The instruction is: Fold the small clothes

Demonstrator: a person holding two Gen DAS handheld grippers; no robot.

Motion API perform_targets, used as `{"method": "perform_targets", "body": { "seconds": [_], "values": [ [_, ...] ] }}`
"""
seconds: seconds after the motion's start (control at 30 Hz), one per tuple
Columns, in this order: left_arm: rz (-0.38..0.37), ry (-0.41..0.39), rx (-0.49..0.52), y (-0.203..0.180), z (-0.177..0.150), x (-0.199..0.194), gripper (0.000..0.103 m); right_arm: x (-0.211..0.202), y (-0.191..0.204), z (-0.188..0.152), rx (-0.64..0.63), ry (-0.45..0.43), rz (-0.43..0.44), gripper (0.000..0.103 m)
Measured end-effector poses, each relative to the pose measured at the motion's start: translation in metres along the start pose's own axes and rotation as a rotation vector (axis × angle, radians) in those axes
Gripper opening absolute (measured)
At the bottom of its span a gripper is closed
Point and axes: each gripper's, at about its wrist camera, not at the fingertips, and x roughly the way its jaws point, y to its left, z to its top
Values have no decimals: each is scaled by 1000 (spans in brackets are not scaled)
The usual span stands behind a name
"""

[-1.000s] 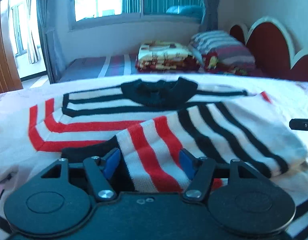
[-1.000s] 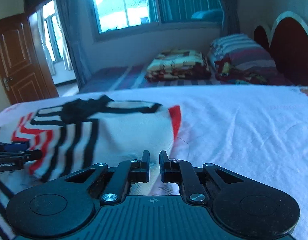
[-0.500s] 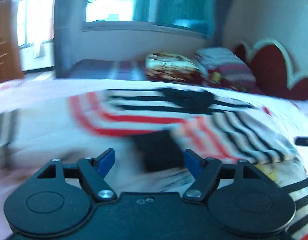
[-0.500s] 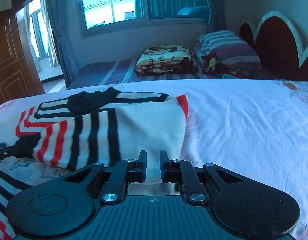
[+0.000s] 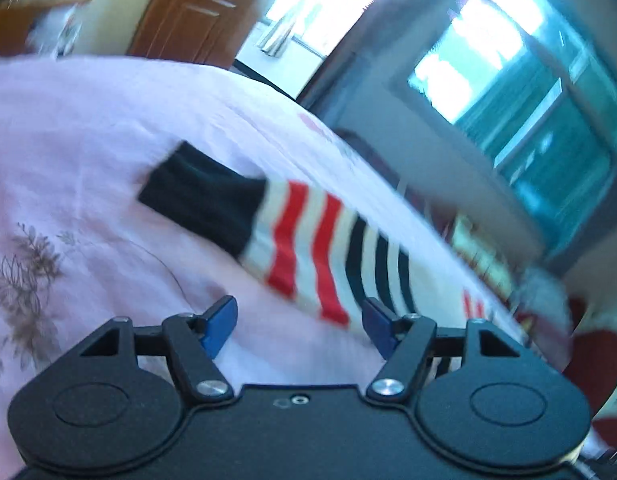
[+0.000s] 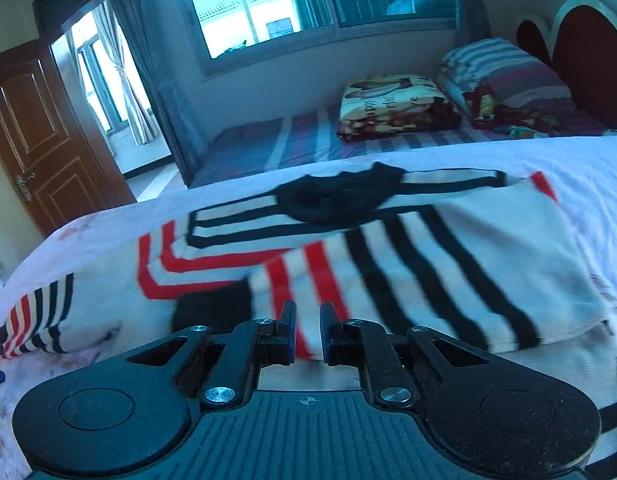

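Left wrist view: the left gripper [image 5: 298, 326] stands over the pale floral bedsheet [image 5: 68, 160], its blue-padded jaws set wide and closing, with nothing pinched between them. Just beyond the fingertips lies one sleeve [image 5: 276, 236] of the striped sweater, its black cuff toward the sheet's far edge; the picture is tilted and blurred.

Right wrist view: the right gripper [image 6: 308, 334] hovers at the near edge of the striped sweater [image 6: 388, 256], jaws drawn to a narrow slit with nothing held. The sweater lies spread across the middle of the bed, one sleeve folded over the body, black collar toward the far edge.
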Motion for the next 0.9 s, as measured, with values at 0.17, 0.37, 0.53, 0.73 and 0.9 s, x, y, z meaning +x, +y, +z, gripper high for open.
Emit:
{"method": "perform_targets", "body": {
  "seconds": [0.17,0.37,0.53,0.73,0.9],
  "values": [
    [-75,-39,-178,29,16,13,56,12,25,2,-27,10,0,12],
    [-81,-51,-274,47,29,29,35,21,27,8,-6,15,-21,12],
    [-58,-48,-329,59,33,36,5,21,18,8,6,20,-32,12],
    [-73,-120,38,-27,32,22,4,16,-4,7,31,13,-52,12],
    [-190,-108,292,-130,5,19,4,7,-21,7,57,1,-48,12]
  ]
}}
